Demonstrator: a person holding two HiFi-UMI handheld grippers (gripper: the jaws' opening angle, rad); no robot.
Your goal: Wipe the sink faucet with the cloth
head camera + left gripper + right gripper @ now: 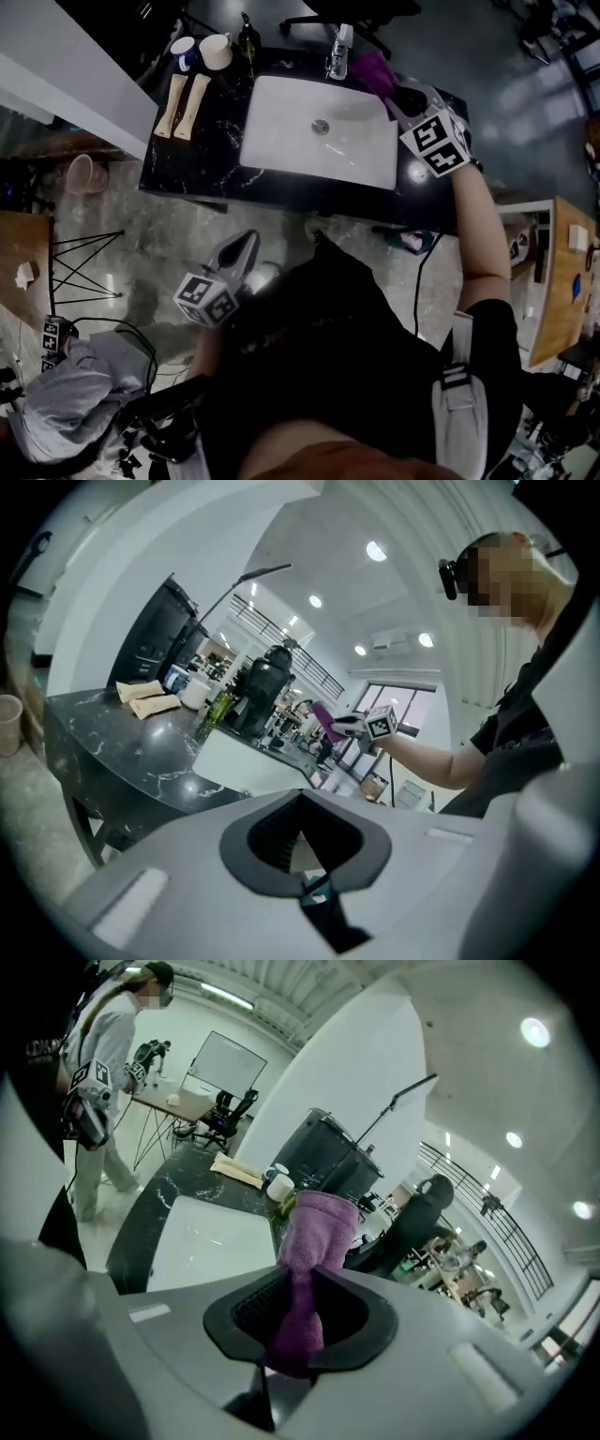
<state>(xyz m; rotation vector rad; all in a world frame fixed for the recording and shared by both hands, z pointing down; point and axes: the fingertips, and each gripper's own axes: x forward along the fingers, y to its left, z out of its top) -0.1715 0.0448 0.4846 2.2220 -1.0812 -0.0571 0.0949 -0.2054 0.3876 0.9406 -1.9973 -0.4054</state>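
Office floor and desks are seen all round a black marble counter (187,159). A white sink (272,150) is set into the counter. The person's own dark torso fills the lower half of the head view.

The right gripper (401,94) is held out over the right back corner of the sink and is clenched on the cloth (375,70). In the right gripper view the purple cloth (314,1232) is pinched between the pads, with a bunched end sticking up past the jaws. The left gripper (246,244) is kept low, in front of the counter and well apart from the sink. Its jaws are seen pressed together with nothing between them.

The faucet (337,54) stands at the middle of the sink's back rim. The cloth is held in the air just beside it, to its right in the head view. Contact between cloth and faucet cannot be made out. Two mugs (216,52) and a dark bottle (247,37) are noted at the back left of the counter. Two pale oblong items (183,105) lie below the mugs; what they are cannot be told.

Progress is judged early. The cloth is already picked up and brought near the faucet. No wiping can be confirmed, so spout and handle are presumably all left to be rubbed.
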